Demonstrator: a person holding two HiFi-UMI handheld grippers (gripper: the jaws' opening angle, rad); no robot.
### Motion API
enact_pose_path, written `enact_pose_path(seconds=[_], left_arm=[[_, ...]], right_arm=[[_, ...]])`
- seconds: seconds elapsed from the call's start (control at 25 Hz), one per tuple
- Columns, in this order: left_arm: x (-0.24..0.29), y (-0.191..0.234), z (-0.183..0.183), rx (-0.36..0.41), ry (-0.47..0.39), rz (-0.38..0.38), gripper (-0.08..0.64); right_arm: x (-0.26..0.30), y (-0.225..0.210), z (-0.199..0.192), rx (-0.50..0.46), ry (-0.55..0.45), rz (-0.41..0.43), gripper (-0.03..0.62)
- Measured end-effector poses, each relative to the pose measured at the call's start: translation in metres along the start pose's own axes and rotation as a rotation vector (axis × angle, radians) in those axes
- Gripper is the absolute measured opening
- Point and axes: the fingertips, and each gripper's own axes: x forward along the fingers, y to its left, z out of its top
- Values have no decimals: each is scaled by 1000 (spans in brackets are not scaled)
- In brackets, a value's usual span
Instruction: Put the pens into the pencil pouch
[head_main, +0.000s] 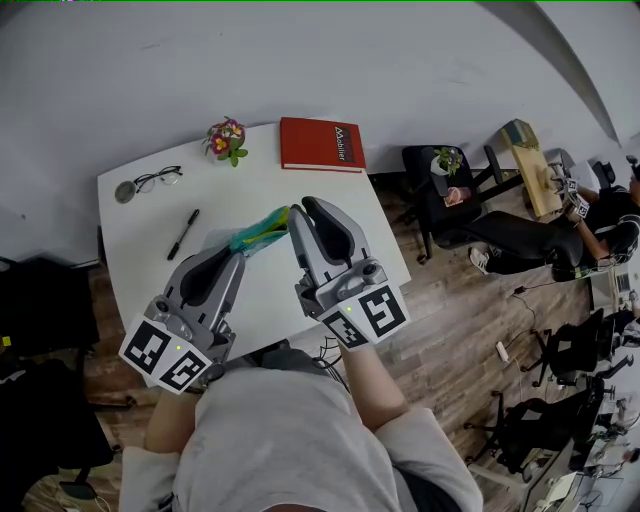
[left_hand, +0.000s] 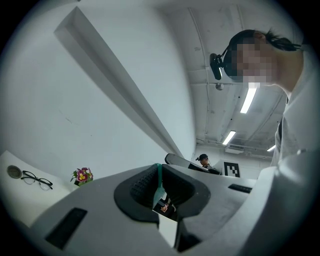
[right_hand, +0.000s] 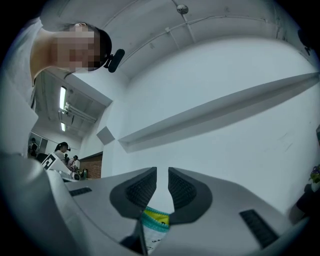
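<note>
White table (head_main: 130, 215) below; the pouch (head_main: 262, 231) hangs between both claws. The left gripper (head_main: 238, 251) is clamped on its teal edge, and the right gripper (head_main: 298, 212), nearly closed, pinches its yellow end. A pen (head_main: 183, 234) lies to their left.

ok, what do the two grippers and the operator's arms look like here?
The left gripper and right gripper are both grey plastic, with two curved jaws lined by dark ribbed pads. Each carries a cube with black-and-white square markers and a small green light. No cables show. The person wears a light grey top, its sleeves ending above the wrists.
</note>
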Motion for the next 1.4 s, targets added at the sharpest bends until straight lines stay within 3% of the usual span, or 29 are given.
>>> enact_pose_path(seconds=[0.16,0.36,1.2,1.4], left_arm=[[-11,6,5,6,-18,40,44],[-29,12,15,29,-44,118,44],[-171,59,55,105,-210,554,44],[-201,65,57,109,-235,619,44]], right_arm=[[1,-1,-6,-33,50,-31,52],[7,11,-17,-71,117,1,43],[69,111,-78,-16,220,328,43],[86,132,-114,-61,334,386,44]])
